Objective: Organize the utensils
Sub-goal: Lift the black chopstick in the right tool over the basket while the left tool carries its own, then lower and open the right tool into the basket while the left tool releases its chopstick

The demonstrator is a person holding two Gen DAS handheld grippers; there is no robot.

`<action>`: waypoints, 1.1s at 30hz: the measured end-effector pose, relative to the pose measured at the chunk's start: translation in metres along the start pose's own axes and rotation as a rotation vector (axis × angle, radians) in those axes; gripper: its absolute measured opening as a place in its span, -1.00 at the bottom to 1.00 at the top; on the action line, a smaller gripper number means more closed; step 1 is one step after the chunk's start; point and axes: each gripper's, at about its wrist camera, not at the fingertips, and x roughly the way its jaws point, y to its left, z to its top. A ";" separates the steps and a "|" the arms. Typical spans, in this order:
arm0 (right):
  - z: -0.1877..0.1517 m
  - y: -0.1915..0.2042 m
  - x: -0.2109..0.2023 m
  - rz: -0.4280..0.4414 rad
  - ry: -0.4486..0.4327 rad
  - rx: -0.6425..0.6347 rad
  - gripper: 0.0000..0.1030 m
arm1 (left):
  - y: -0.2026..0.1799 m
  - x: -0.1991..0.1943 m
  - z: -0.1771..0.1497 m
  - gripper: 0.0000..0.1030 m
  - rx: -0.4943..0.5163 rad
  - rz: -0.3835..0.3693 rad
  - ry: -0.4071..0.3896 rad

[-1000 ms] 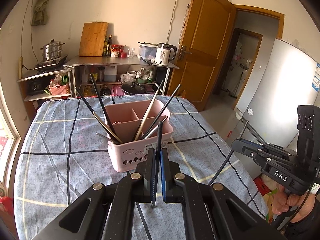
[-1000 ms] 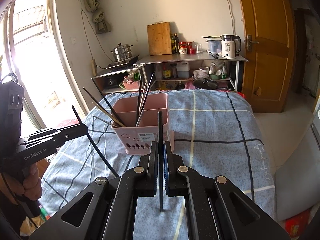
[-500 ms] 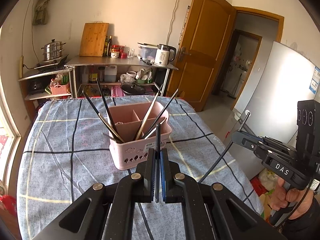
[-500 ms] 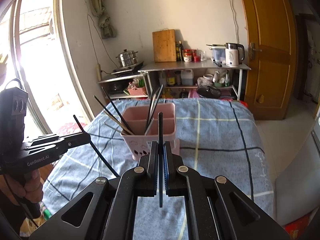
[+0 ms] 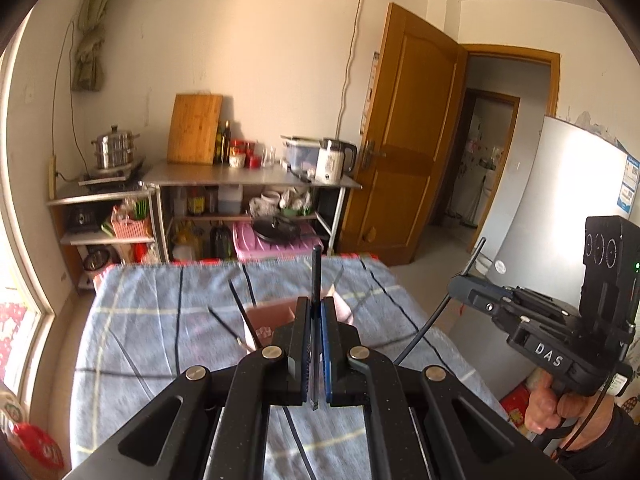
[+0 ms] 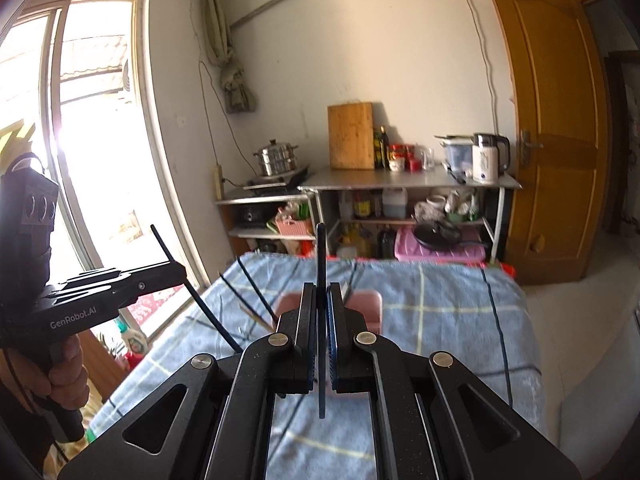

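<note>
The pink utensil holder (image 5: pixel 272 320) is mostly hidden behind the left gripper (image 5: pixel 315 320), and in the right wrist view also behind the right gripper (image 6: pixel 322 308); only parts of its rim show, and they are blurred. How many compartments it has cannot be seen here. It stands on the table with the blue checked cloth (image 5: pixel 160 320), at about 12 o'clock from each gripper. Some dark chopsticks (image 5: pixel 242 310) stick out of it and lean toward 11 o'clock; their lower ends are hidden inside the holder.

The left gripper is closed on a black chopstick (image 5: pixel 316 276). Its long axis is upright in the picture, the upper end points to 12 o'clock and the lower end comes out below the fingers. The right gripper is closed in the same way on a second black chopstick (image 6: pixel 321 256), also pointing to 12 o'clock. Both grippers are above the table, near the holder.
</note>
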 end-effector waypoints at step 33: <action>-0.002 0.005 0.090 0.012 0.044 -0.013 -0.91 | 0.044 0.089 -0.008 -0.92 -0.012 0.018 0.076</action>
